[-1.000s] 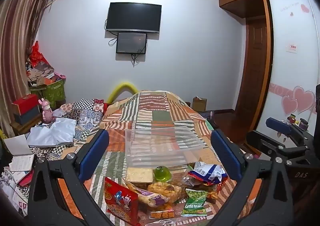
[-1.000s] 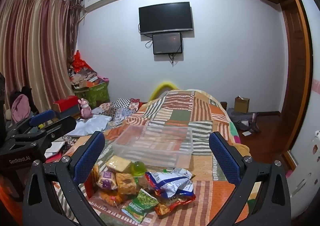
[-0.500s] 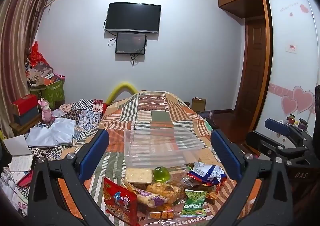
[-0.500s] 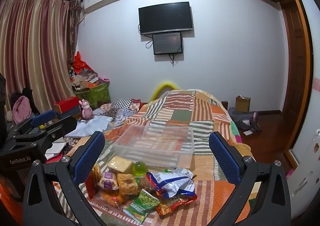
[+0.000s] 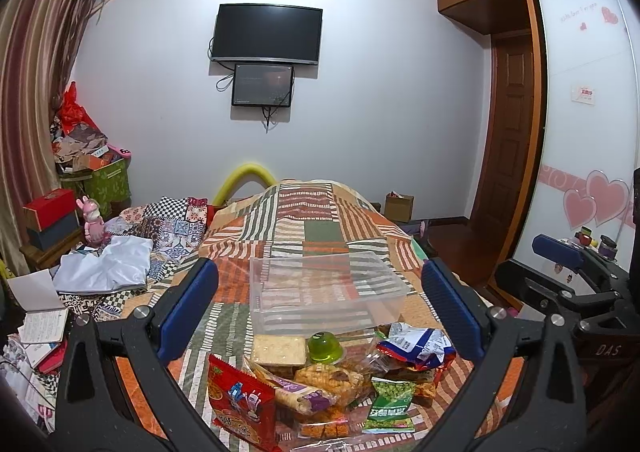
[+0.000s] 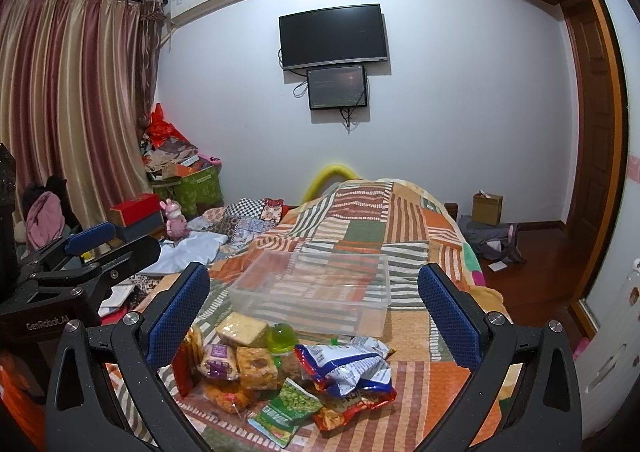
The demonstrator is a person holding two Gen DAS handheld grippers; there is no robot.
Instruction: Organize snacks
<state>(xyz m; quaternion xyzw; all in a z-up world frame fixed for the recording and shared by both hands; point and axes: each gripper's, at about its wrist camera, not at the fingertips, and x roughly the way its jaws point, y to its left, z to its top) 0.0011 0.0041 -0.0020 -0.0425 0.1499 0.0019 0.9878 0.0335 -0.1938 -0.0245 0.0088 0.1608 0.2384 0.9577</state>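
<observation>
A heap of snacks lies on the patchwork bed: a red packet (image 5: 240, 402), a pale cracker pack (image 5: 279, 350), a green jelly cup (image 5: 325, 348), a blue-white crisp bag (image 5: 416, 344) and a green pea packet (image 5: 390, 406). Behind them stands an empty clear plastic box (image 5: 324, 292). My left gripper (image 5: 320, 308) is open and empty, above the heap. My right gripper (image 6: 314, 312) is open and empty too, over the same heap, with the jelly cup (image 6: 284, 336), crisp bag (image 6: 348, 368), pea packet (image 6: 290, 410) and clear box (image 6: 316, 292) below it.
The bed's quilt (image 5: 316, 219) runs back toward the wall. Clothes and papers (image 5: 104, 264) lie left of the bed, with boxes (image 5: 50, 215) by the curtain. The right gripper's body (image 5: 572, 284) shows at the right, and a wardrobe door (image 5: 580, 131) stands behind it.
Both grippers have drifted very slightly; the views are nearly the same. Nothing was taken hold of or moved.
</observation>
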